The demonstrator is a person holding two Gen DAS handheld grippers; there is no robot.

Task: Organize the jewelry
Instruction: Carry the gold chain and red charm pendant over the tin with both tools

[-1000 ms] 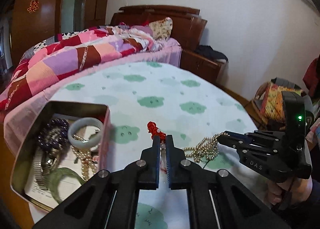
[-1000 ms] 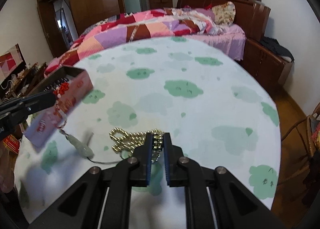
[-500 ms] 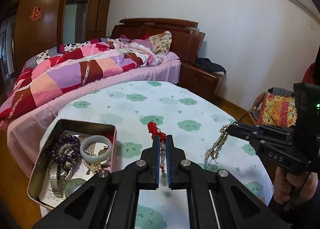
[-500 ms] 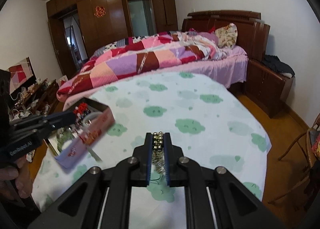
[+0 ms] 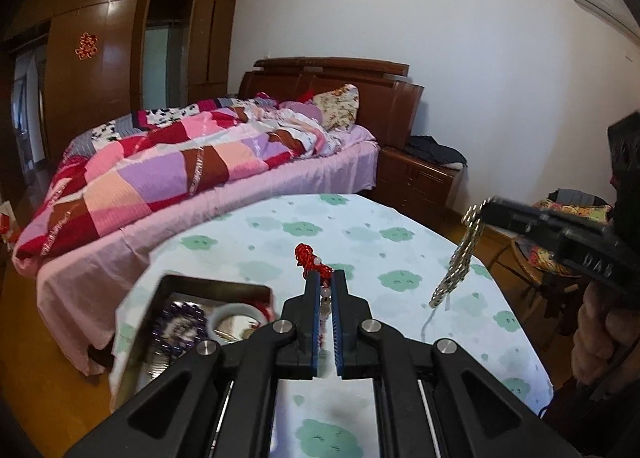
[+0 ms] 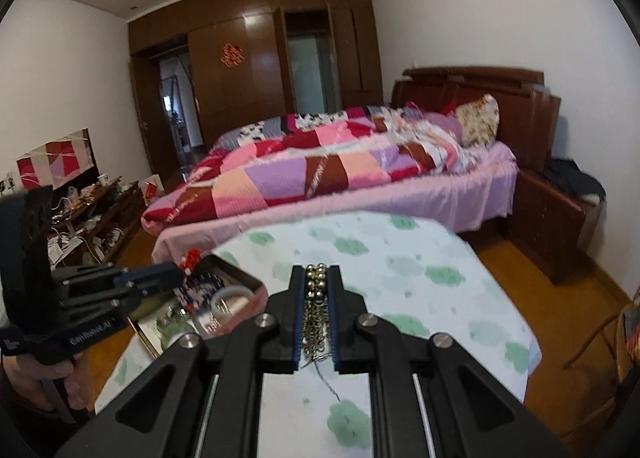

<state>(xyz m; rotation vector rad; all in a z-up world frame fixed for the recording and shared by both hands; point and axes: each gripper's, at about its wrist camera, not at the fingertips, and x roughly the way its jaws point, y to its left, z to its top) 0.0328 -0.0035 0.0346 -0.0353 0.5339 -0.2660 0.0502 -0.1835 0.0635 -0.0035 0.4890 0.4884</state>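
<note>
**Two dangling strands, one small tin**

Left wrist view: the left tool [image 5: 326, 278] is clamped on the red cord necklace [image 5: 310, 260], above the worktop [image 5: 360, 234] beside the tin [image 5: 176, 282]. Swinging could snag it on the rim.

Right wrist view: the right tool [image 6: 316, 272] pinches the gold bead chain [image 6: 316, 298]; its slack could slip out or tangle.

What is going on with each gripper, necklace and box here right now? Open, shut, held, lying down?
Left gripper: shut on the red knotted cord.
Red knotted cord with pale beads: pinched, lifted off the table.
Right gripper: shut on the gold bead chain.
Gold bead chain: hanging in the air from the fingertips.
Rectangular metal tin: lid off, resting on the table, bracelets inside.
Pale jade bangle: lying in the tin.
</note>
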